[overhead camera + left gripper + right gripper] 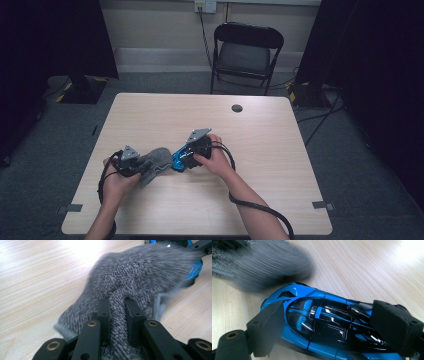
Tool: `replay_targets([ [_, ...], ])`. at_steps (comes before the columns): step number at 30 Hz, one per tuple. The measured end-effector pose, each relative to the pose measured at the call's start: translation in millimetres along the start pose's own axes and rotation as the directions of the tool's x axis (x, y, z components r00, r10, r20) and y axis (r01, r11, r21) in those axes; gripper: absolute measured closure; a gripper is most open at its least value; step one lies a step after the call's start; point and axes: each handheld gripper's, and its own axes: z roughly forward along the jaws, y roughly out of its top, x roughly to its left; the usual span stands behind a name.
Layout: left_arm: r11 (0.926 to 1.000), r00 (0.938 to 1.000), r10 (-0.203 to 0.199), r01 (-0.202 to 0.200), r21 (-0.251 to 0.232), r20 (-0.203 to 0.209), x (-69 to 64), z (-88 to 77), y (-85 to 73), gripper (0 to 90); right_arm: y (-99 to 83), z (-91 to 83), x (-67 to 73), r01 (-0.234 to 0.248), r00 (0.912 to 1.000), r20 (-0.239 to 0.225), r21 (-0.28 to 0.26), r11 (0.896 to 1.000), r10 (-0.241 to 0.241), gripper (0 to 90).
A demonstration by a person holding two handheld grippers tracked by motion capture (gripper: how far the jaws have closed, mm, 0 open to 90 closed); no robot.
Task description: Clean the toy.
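Note:
A grey knitted cloth (156, 162) lies bunched on the wooden table (260, 150), left of the middle. My left gripper (141, 168) is shut on a fold of the cloth. In the left gripper view the fold (117, 322) stands pinched between the two black jaws of that gripper (117, 305), and the rest of the cloth (140, 275) spreads beyond them. A blue and black toy car (178, 161) sits right beside the cloth. My right gripper (184, 159) is shut on the car. In the right gripper view the pads (270, 325) press the car's (322, 320) two sides, and the cloth (269, 265) is a blur behind it.
A small round dark hole cover (237, 108) is set in the table near its far edge. A black folding chair (245, 52) stands beyond the table. Cables (260, 207) trail from both grippers over the near edge. Dark curtains hang at both sides.

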Motion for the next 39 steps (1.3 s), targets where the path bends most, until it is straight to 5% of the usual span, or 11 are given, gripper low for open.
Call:
replay_targets([
  [6,0.9995,0.9990,-0.032,0.032,-0.003,0.032,2.2,-6.5,0.3,77.1,0.2,0.0,-0.1,0.001,1.0000,-0.001,0.001,1.000,-0.001,11.5],
  [16,0.9994,0.9967,-0.020,0.023,-0.027,0.079,4.2,-26.4,0.0,77.7,0.0,0.0,-0.1,0.000,1.0000,0.000,0.000,1.000,0.000,11.5],
  [18,0.9974,0.9930,-0.032,0.039,-0.061,0.114,3.9,-34.1,2.6,77.8,0.1,0.0,0.0,0.000,1.0000,-0.001,0.000,1.000,0.000,11.5],
  [28,0.9968,0.9805,-0.036,0.049,-0.063,0.193,-1.5,-39.1,1.8,77.7,0.0,-0.1,0.3,-0.001,1.0000,0.000,0.001,1.000,0.001,11.5],
  [36,0.9985,0.9603,0.036,-0.024,-0.049,0.277,-14.6,-38.8,3.8,77.8,-0.4,-0.1,0.2,0.000,1.0000,0.001,-0.003,1.000,0.000,11.5],
  [37,0.9980,0.9505,0.047,-0.031,-0.055,0.307,-20.4,-39.0,5.8,77.7,-0.4,0.0,0.2,0.000,1.0000,0.001,-0.003,1.000,0.000,11.5],
  [38,0.9980,0.9505,0.047,-0.031,-0.055,0.307,-20.4,-39.0,5.8,77.7,-0.4,0.0,0.2,0.000,1.0000,0.001,-0.003,1.000,0.000,11.5],
  [39,0.9976,0.9406,0.054,-0.036,-0.060,0.335,-26.9,-38.7,7.9,77.7,-0.5,0.0,0.3,-0.002,1.0000,0.001,-0.005,1.000,0.002,11.5],
])
